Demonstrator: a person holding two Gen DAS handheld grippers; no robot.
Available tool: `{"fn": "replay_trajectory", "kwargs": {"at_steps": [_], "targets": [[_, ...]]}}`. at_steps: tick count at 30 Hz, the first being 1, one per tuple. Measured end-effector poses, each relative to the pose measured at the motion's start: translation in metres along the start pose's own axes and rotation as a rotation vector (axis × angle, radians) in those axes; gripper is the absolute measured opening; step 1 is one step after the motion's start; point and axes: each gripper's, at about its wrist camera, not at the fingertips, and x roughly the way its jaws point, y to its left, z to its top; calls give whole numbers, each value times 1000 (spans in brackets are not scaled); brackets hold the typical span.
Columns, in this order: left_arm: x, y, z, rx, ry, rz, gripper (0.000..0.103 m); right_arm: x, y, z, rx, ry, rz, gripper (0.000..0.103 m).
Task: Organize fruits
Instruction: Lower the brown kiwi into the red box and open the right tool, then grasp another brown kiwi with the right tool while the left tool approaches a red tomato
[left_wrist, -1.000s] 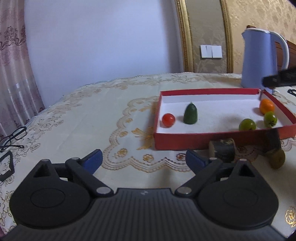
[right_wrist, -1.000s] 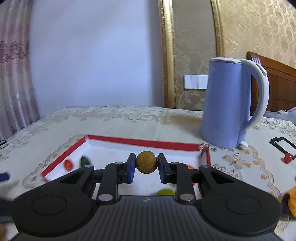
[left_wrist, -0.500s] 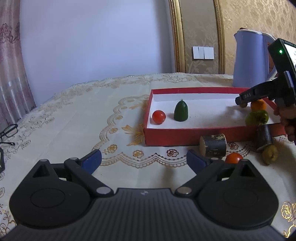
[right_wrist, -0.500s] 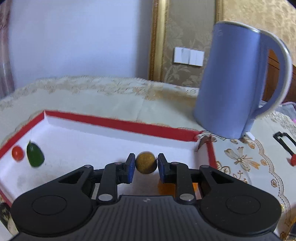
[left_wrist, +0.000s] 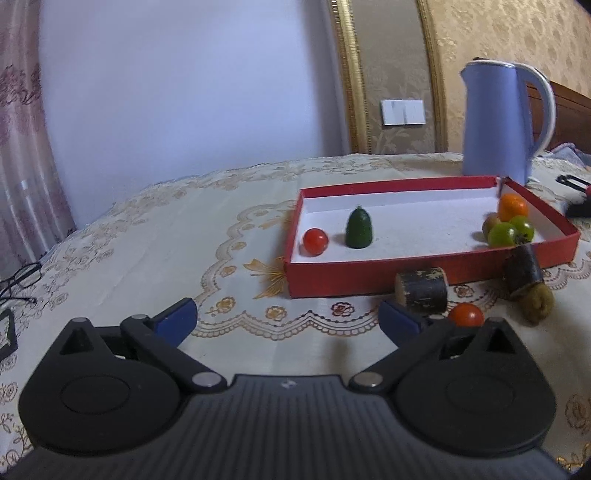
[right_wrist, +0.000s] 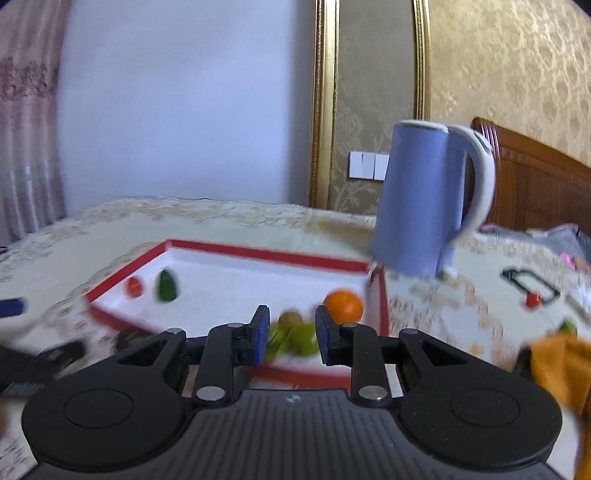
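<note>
Right tongs (right_wrist: 288, 334): half a second ago a brown round fruit was pinched between the blue pads; now the pads are parted and nothing is held between them.
Brown fruit (right_wrist: 290, 318): it is seen lying in the red tray (right_wrist: 258, 254), just beyond the pads, beside two green fruits (left_wrist: 511, 230) and the orange fruit (right_wrist: 343, 305) at the tray's right end.
Meaning for the task: one more fruit is judged delivered, so the right side is freed for another pick.
Left tongs (left_wrist: 286, 320): spread wide and empty, held low over the surface (left_wrist: 147, 251), as a second ago.
Tray's left end: a red tomato (left_wrist: 315, 240) and a dark green fruit (left_wrist: 359, 232) are kept there.
Left outside the tray: a small red tomato (left_wrist: 466, 315), an olive fruit (left_wrist: 537, 303) and two dark cylinders (left_wrist: 421, 291) are seen before the tray's front wall.
</note>
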Motion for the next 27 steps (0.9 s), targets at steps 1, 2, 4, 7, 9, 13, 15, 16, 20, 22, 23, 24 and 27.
{"fn": "replay_trajectory", "kwargs": {"at_steps": [1,2,4,7,9,13,15,16,20,22,23,24,27], "targets": [[0,1,0,-6,2,5,103,-6,2,-8,18,9,19,26],[1,1,0,-8,7,2,103,-10,4,-16,33,21,37,26],[2,0,0,-4,17,10,103,-11,11,-28,37,62,62,26],[2,0,0,1,20,11,103,-4,21,-36,8,116,68,26],[3,1,0,-3,19,14,103,-2,26,-39,-2,129,61,26],[4,5,0,-24,26,9,103,3,33,-40,-12,151,67,29],[4,6,0,-32,34,2,103,5,34,-39,-9,154,71,32],[5,6,0,-33,37,2,103,7,34,-39,-6,156,72,37],[3,6,0,-38,30,0,103,15,40,-41,-21,166,70,48],[2,5,0,-35,25,4,103,17,43,-42,-27,158,72,48],[2,5,0,-32,23,5,103,18,43,-43,-28,162,77,47],[2,5,0,-31,20,7,103,18,43,-43,-28,162,82,39],[0,5,0,-33,11,-1,103,15,41,-42,-38,156,71,30]]}}
